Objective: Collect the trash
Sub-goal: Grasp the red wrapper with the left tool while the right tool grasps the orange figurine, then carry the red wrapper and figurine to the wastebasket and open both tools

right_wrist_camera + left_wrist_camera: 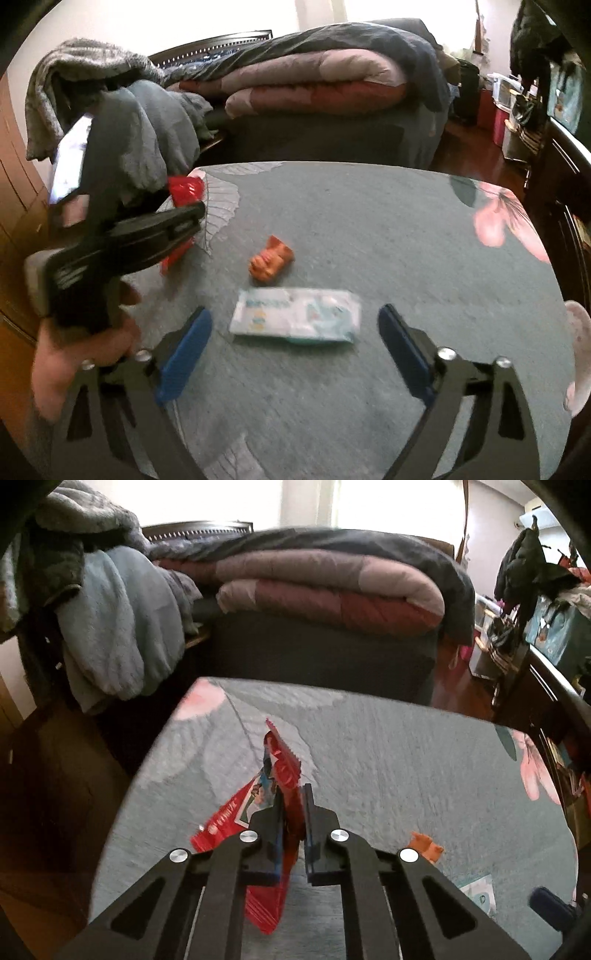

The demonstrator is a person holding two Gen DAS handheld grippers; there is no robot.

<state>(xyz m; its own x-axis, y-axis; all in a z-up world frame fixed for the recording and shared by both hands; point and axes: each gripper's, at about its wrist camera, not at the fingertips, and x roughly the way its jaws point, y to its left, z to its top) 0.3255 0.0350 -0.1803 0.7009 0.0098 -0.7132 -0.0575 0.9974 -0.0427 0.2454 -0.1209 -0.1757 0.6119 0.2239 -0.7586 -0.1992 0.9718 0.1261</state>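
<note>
Table [369, 229] under a grey-green floral cloth, bed with folded quilts behind it; no bin in either view, so I can't tell where the trash goes.

Wet-wipes pack [295, 316], flat, nearest my right gripper [295, 354]. Its jaws stand released and wide, either side of the pack but short of it, pads not touching. Risk: a flat, slick pack can slide ahead of the pads or let them skate over the top if I come in too shallow. It also may not be trash at all.

Red snack wrapper [275, 771], clenched in my left gripper [291, 812], jaws shut on a thin fold, most of the foil hanging free. Risk: it slips out in transit or snags the cloth.

Crumpled orange wrapper [271, 261], loose mid-table, just beyond the pack. Risk: a careless sweep knocks it off the edge.
</note>
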